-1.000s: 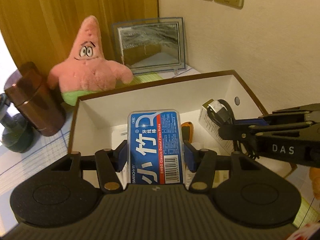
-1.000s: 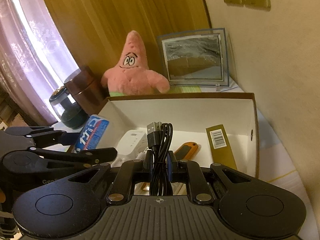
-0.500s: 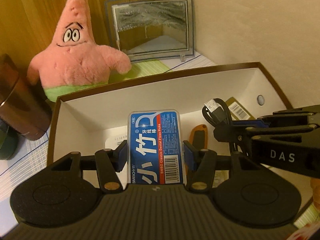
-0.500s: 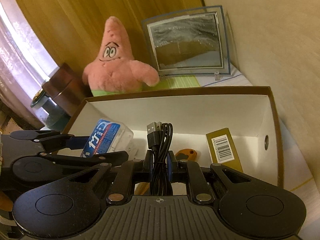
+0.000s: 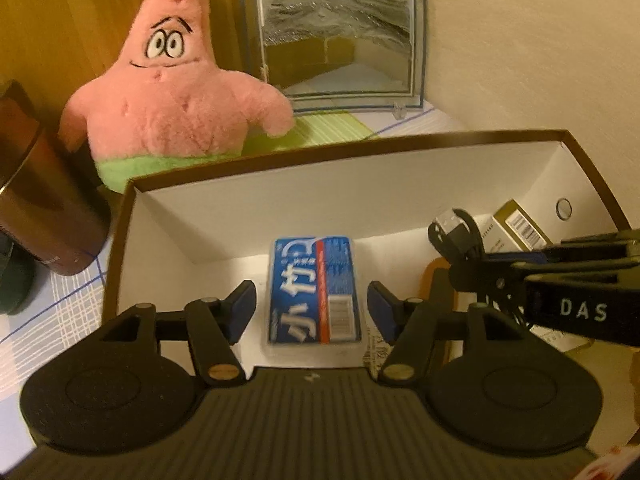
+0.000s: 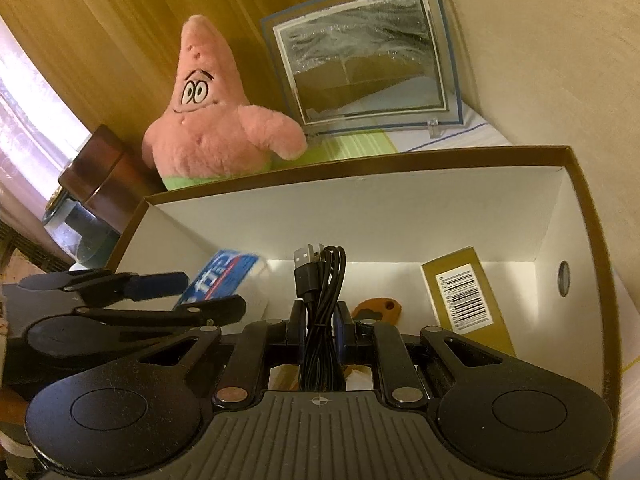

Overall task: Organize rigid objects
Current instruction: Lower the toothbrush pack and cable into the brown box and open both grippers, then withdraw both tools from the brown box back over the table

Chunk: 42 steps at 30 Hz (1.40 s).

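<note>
Inside the box (image 5: pixel 520 138), at twelve o'clock from the left gripper (image 5: pixel 312 304): floss-pick case (image 5: pixel 316 290), long axis straight ahead, blue pads (image 5: pixel 242 304) just parted and clear of both sides, likely released. At three o'clock, right gripper (image 6: pixel 319 326) clamped tight on coiled USB cable (image 6: pixel 320 280), upright, probably next to drop.

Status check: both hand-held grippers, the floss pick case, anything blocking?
Left hand-held gripper just opening, floss pick case free between pads, inside box. Right hand-held gripper shut on cable bundle. Nothing blocking.
</note>
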### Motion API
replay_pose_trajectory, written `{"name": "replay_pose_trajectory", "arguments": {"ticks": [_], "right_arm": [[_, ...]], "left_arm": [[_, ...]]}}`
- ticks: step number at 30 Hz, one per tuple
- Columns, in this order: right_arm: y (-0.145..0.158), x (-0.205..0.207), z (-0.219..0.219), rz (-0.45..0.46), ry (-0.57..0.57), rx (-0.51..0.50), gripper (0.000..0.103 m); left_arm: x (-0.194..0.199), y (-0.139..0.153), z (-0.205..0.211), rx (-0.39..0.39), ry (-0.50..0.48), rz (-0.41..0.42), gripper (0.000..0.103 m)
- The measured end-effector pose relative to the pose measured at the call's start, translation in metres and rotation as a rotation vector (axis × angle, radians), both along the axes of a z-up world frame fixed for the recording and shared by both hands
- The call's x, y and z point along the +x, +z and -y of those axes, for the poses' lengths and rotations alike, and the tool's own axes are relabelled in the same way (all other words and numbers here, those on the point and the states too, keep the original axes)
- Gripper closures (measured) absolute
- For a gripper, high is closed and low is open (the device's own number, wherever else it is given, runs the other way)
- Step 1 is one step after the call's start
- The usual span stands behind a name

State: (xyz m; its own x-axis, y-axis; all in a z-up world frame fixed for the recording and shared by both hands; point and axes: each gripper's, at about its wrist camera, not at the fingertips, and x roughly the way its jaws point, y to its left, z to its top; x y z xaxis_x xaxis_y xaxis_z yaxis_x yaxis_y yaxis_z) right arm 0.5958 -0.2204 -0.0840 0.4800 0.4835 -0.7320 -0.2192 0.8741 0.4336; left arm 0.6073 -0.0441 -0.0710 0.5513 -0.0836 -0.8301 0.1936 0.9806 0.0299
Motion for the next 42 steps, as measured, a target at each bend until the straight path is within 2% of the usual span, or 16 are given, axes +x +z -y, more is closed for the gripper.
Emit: {"name": "replay_pose_trajectory", "arguments": {"ticks": [7,11,12,14,16,19,27,32,37,42], "right_arm": [[0.0,0.004,-0.009,-0.002,-0.023,0.009,0.093],[0.001,0.005,-0.008,-0.004,-0.058,0.055,0.091],[0.001,0.005,-0.008,-0.006,-0.06,0.059,0.088],[0.003,0.004,-0.008,0.005,-0.051,0.066,0.076],[0.007,0.001,-0.008,0.021,-0.05,0.069,0.058],[0.012,-0.004,-0.007,0.043,-0.049,0.062,0.054],[0.018,-0.021,0.0,0.03,-0.037,0.017,0.05],[0.026,-0.035,0.007,0.032,-0.032,0.012,0.047],[0.034,-0.051,0.013,0.036,-0.033,0.007,0.038],[0.045,-0.071,0.018,0.05,-0.029,0.014,0.033]], "left_arm": [[-0.003,0.003,-0.01,-0.018,0.021,0.001,0.045],[-0.01,0.005,-0.013,-0.03,0.022,-0.002,0.045],[-0.012,0.006,-0.014,-0.031,0.022,-0.001,0.045],[-0.015,0.007,-0.015,-0.036,0.024,0.0,0.045],[-0.018,0.009,-0.015,-0.044,0.027,0.001,0.045],[-0.022,0.011,-0.016,-0.051,0.029,0.002,0.045],[-0.034,0.022,-0.018,-0.056,0.035,0.017,0.045],[-0.047,0.03,-0.017,-0.059,0.036,0.032,0.042],[-0.065,0.04,-0.015,-0.062,0.048,0.041,0.04],[-0.086,0.051,-0.013,-0.062,0.052,0.055,0.04]]}}
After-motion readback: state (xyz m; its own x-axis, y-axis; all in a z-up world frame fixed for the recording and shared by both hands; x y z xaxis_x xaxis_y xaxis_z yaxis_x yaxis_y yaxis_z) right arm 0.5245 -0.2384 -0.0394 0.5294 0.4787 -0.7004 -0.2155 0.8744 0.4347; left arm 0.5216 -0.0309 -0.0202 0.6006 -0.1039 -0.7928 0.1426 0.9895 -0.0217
